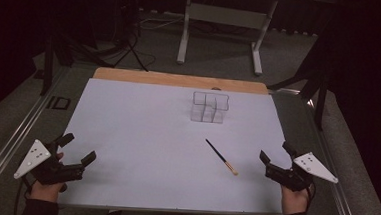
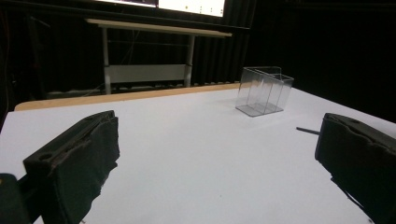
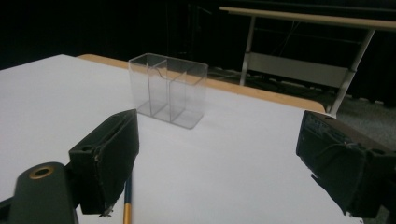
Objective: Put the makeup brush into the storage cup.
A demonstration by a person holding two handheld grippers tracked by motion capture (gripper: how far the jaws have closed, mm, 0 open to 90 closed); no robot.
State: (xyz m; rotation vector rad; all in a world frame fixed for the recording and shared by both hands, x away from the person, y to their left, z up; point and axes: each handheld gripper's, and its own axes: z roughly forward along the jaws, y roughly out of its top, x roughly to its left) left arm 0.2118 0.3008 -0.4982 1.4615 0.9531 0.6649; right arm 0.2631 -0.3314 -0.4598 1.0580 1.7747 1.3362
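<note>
A thin paintbrush [image 1: 221, 157] with a dark handle and pale bristles lies diagonally on the white table [image 1: 141, 134], right of centre. A clear plastic organizer [image 1: 209, 107] with several compartments stands upright farther back. My left gripper [image 1: 80, 148] rests at the near left corner, jaws wide open with nothing between them. My right gripper [image 1: 275, 151] sits at the near right edge, also open and empty, a short way right of the brush. In the left gripper view the organizer [image 2: 264, 91] and the brush tip [image 2: 308, 130] lie ahead. The right gripper view shows the organizer [image 3: 168, 91] and the brush [image 3: 127, 200] beside its left jaw.
A strip of wooden tabletop [image 1: 180, 80] shows along the far edge of the white sheet. Beyond it stands a white-legged desk [image 1: 218, 34] on grey floor, with dark stand legs [image 1: 132, 49] at the back left. Metal rails [image 1: 11, 141] run along both table sides.
</note>
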